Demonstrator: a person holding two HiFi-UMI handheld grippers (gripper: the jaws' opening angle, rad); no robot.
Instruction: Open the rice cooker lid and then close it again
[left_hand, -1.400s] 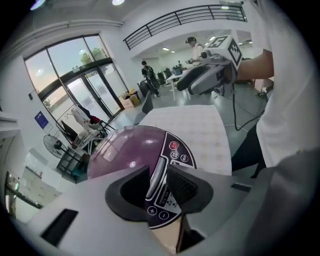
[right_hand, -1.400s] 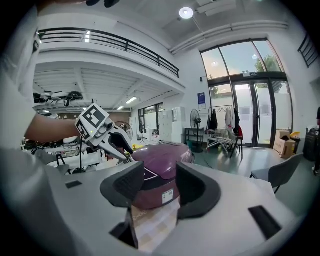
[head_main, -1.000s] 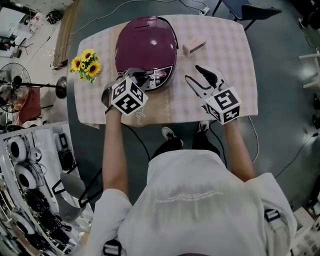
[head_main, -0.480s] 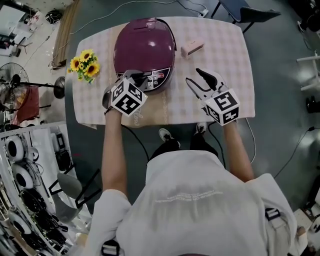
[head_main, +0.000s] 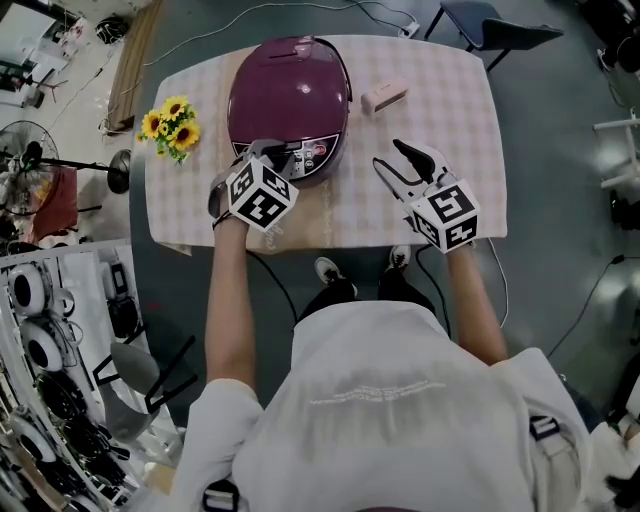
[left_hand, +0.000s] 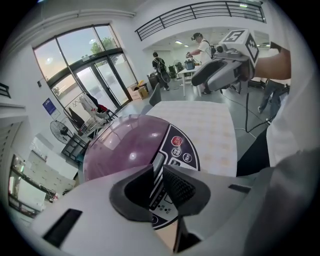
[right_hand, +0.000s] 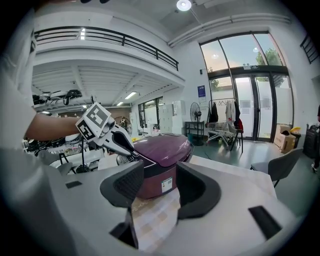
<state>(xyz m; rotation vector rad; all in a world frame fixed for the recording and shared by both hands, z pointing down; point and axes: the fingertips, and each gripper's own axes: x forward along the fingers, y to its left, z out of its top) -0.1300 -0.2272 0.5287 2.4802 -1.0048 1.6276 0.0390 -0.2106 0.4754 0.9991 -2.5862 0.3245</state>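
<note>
Left gripper (head_main: 262, 152) has its 2 jaws nearly together, clamping nothing, at the front panel (left_hand: 180, 150) of the shut rice cooker (head_main: 290, 95) by my tabletop's (head_main: 440, 100) far-left corner. My right gripper (head_main: 390, 158) gapes empty. The panel print is unreadable.

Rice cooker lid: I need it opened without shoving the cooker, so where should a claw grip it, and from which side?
Probably grip the silver release latch at the front edge of the lid, just above the control panel, coming from the person's side: the dome is smooth and offers nothing else.
</note>
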